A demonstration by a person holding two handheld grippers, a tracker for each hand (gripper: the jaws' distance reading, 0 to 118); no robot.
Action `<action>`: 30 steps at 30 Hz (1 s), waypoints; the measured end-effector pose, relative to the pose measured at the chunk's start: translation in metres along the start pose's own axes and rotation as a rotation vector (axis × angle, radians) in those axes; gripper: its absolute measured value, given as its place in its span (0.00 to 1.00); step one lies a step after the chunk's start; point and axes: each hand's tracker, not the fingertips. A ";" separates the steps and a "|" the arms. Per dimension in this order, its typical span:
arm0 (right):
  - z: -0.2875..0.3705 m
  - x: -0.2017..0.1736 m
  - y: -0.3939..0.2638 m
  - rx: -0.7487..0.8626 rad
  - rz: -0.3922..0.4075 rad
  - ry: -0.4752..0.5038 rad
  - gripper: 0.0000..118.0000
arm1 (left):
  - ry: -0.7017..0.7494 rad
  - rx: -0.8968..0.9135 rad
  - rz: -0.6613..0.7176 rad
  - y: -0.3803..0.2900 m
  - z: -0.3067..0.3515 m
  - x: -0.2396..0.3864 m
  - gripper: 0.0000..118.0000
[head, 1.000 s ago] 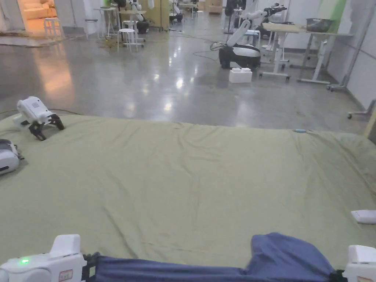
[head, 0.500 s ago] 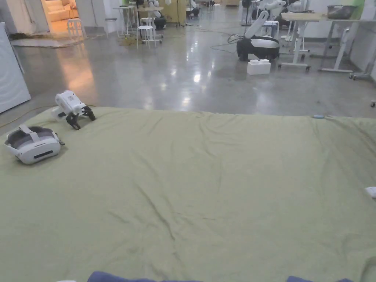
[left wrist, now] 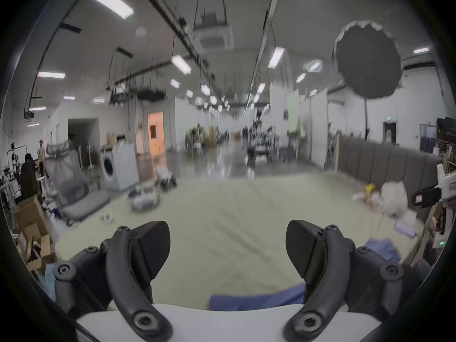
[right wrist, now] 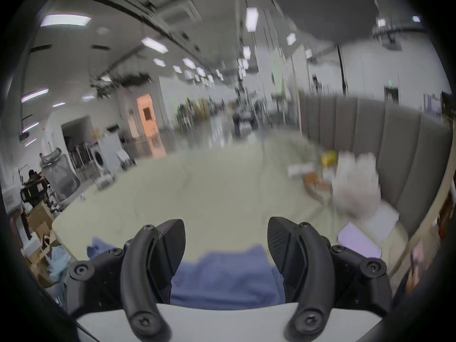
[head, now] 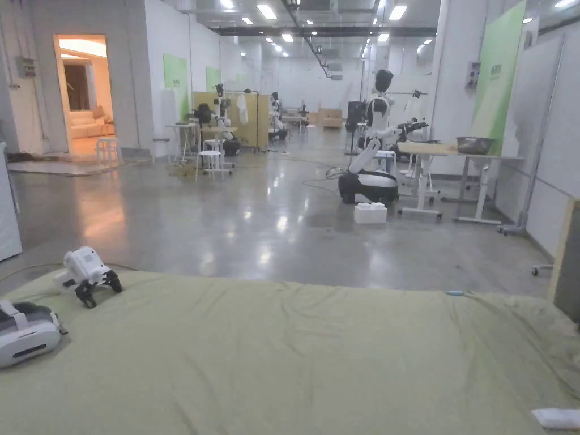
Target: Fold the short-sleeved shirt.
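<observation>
Bed: wide, covered in a pale green sheet with light creases; padded grey headboard along its right side.

Short-sleeved shirt: blue, lying on the sheet at the near edge of the bed. In the right gripper view it spreads directly beyond and below the jaws; in the left gripper view a strip of it lies low between the jaws, with another bunched part further right.

Left gripper: black jaws spread wide apart, nothing between them, held above the sheet at the near edge.

Right gripper: black jaws likewise apart, nothing clamped; the blue cloth lies past them, and contact cannot be told. In the left gripper view, its white body and black jaw part show at the far right edge, held by a hand.

Spare gripper: white body, black jaws, resting on the far left corner of the bed.

Headset: white with a grey strap, on the left edge of the bed, nearer than the spare gripper.

Loose items: white bag-like bundle, yellow and orange objects, blurred, on the right side of the bed against the headboard. Flat white piece at the near right.

Floor: polished grey, reflecting ceiling lights, beyond the far edge of the bed.

White robot: on a dark base, standing on the floor beside a white table bearing a metal bowl.
</observation>
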 end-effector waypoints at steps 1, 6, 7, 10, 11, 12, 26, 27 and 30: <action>0.011 -0.013 0.010 0.071 0.029 -0.013 0.62 | -0.004 0.062 -0.008 0.013 0.014 0.009 0.82; 0.045 -0.050 0.023 0.253 0.120 -0.021 0.51 | -0.001 0.200 0.015 0.044 0.064 0.043 0.55; 0.052 -0.055 0.023 0.267 0.127 -0.008 0.40 | -0.011 0.212 -0.004 0.045 0.071 0.047 0.43; 0.063 -0.061 0.023 0.291 0.104 0.019 0.02 | 0.021 0.218 -0.066 0.047 0.083 0.060 0.01; 0.066 -0.064 0.022 0.306 0.111 0.012 0.02 | 0.029 0.212 -0.081 0.047 0.084 0.062 0.00; 0.067 -0.065 0.024 0.301 0.121 0.019 0.02 | 0.021 0.215 -0.089 0.046 0.086 0.066 0.00; 0.052 -0.060 0.018 0.240 0.109 0.025 0.00 | -0.095 -0.039 0.129 0.013 0.035 0.023 0.48; 0.049 -0.058 0.014 0.225 0.098 0.038 0.00 | -0.124 -0.087 0.206 -0.002 0.019 0.006 0.57; 0.040 -0.054 -0.001 0.138 0.044 0.096 0.00 | -0.269 -0.275 0.571 -0.064 -0.029 -0.051 0.97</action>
